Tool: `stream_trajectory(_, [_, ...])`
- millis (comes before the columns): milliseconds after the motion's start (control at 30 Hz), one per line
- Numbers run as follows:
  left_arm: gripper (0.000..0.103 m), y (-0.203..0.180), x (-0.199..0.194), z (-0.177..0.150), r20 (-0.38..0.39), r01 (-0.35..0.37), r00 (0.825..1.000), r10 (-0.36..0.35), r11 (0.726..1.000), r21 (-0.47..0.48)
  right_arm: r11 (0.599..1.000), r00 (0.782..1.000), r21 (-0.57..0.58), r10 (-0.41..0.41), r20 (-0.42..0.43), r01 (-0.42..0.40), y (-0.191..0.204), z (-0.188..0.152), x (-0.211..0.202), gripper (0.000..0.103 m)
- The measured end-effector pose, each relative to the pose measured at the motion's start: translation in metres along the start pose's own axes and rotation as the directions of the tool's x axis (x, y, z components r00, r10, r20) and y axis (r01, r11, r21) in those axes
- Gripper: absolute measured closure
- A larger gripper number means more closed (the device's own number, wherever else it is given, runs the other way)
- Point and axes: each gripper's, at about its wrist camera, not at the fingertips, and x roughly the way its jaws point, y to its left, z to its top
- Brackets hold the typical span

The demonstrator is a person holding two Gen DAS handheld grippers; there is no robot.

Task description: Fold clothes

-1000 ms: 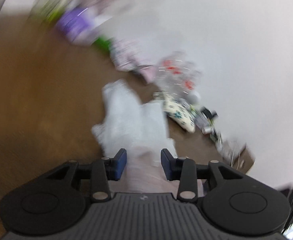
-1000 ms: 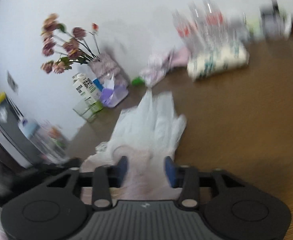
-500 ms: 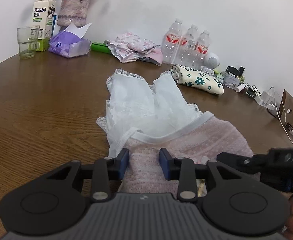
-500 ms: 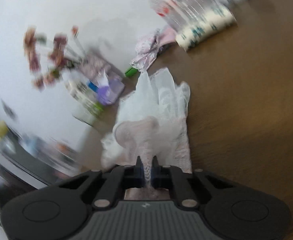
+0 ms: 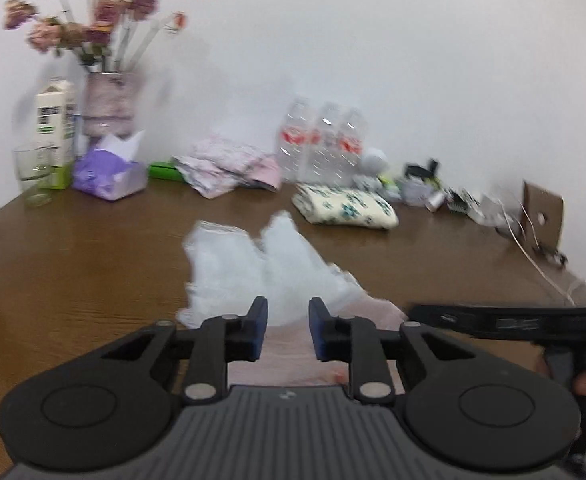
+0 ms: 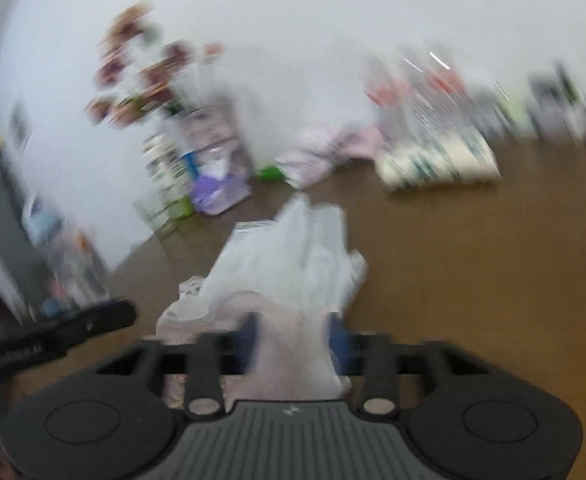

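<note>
The left gripper (image 5: 287, 322) stands with jaws apart above the pink-and-white garment (image 5: 269, 268) lying mid-table, and the right gripper (image 6: 293, 336) is spread too, cloth between its fingers; a shallow pinch could drop a layer. The brown table (image 5: 77, 248) carries a vase (image 5: 107, 106) at its far left edge, bottles (image 5: 321, 140) by the white wall

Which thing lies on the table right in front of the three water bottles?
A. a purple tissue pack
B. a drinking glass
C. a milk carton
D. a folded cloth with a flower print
D: the folded flower-print cloth lies just in front of the water bottles; the other three stand far to the left.
</note>
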Motion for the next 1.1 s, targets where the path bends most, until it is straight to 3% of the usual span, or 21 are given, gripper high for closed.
stream_trajectory(33, [0.085,0.0,0.011,-0.003,-0.015,-0.029,0.999,0.029,1.0,0.008,0.998,1.0,-0.058,0.008,0.005,-0.007,0.009,0.002,0.008,0.099])
stream_trajectory(167, [0.088,0.013,0.053,-0.013,-0.082,-0.12,0.989,0.119,0.993,-0.005,0.996,0.997,0.087,-0.009,-0.077,0.016,-0.001,0.006,0.045,0.101])
stream_trajectory(267, [0.087,0.037,0.074,-0.018,-0.13,-0.082,0.989,0.067,0.991,-0.108,0.983,0.991,0.167,-0.051,-0.121,0.071,-0.011,0.001,0.055,0.101])
stream_trajectory(333, [0.086,0.049,0.071,-0.018,-0.107,-0.039,0.994,0.02,0.984,-0.176,0.985,0.993,0.154,-0.064,-0.103,0.08,-0.009,0.003,0.044,0.095])
stream_trajectory(400, [0.082,0.056,0.056,-0.015,-0.074,0.008,0.997,-0.022,0.981,-0.193,0.989,0.996,0.128,-0.068,-0.055,0.074,-0.009,0.007,0.023,0.076])
stream_trajectory(500, [0.057,0.061,0.027,-0.011,-0.034,0.059,0.997,-0.065,0.985,-0.163,0.99,0.998,0.131,-0.041,-0.044,0.047,-0.026,0.006,-0.009,0.064])
stream_trajectory(533, [0.055,0.062,0.016,-0.01,-0.023,0.072,0.997,-0.076,0.987,-0.143,0.986,0.998,0.168,0.001,-0.057,0.009,-0.034,0.004,-0.014,0.057])
stream_trajectory(567, [0.055,0.059,0.01,-0.009,-0.034,0.062,0.997,-0.067,0.991,-0.115,0.977,0.996,0.214,0.044,-0.072,-0.028,-0.04,0.002,-0.015,0.041])
stream_trajectory(600, [0.055,0.055,0.009,-0.01,-0.052,0.04,0.998,-0.046,0.994,-0.104,0.965,0.993,0.254,0.086,-0.081,-0.063,-0.044,0.0,-0.016,0.032])
stream_trajectory(700, [0.054,0.045,0.014,-0.017,-0.111,-0.008,0.994,-0.001,0.996,-0.089,0.956,0.983,0.256,0.165,-0.078,-0.14,-0.033,-0.013,-0.006,0.028])
stream_trajectory(767, [0.054,0.042,0.02,-0.024,-0.123,0.008,0.992,-0.022,0.994,-0.111,0.959,0.981,0.246,0.167,-0.097,-0.139,-0.03,-0.014,-0.002,0.028])
stream_trajectory(800, [0.054,0.041,0.022,-0.027,-0.125,0.015,0.992,-0.031,0.992,-0.124,0.96,0.98,0.241,0.168,-0.106,-0.139,-0.029,-0.015,-0.001,0.038])
stream_trajectory(833, [0.055,0.04,0.025,-0.03,-0.126,0.022,0.991,-0.04,0.99,-0.138,0.962,0.979,0.236,0.169,-0.116,-0.138,-0.027,-0.015,0.001,0.054])
stream_trajectory(867, [0.055,0.038,0.028,-0.032,-0.128,0.018,0.991,-0.035,0.99,-0.137,0.963,0.978,0.232,0.17,-0.125,-0.138,-0.025,-0.016,0.003,0.085])
stream_trajectory(1033, [0.056,0.039,0.034,-0.037,-0.129,0.022,0.991,-0.041,0.989,-0.143,0.969,0.97,0.207,0.173,-0.172,-0.136,-0.018,-0.019,0.011,0.084])
stream_trajectory(1067, [0.056,0.047,0.023,-0.036,-0.11,0.043,0.992,-0.057,0.991,-0.13,0.97,0.968,0.202,0.173,-0.181,-0.136,-0.016,-0.02,0.013,0.081])
stream_trajectory(1100, [0.055,0.055,0.012,-0.035,-0.09,0.064,0.993,-0.075,0.991,-0.117,0.972,0.967,0.191,0.174,-0.188,-0.138,-0.015,-0.02,0.013,0.071])
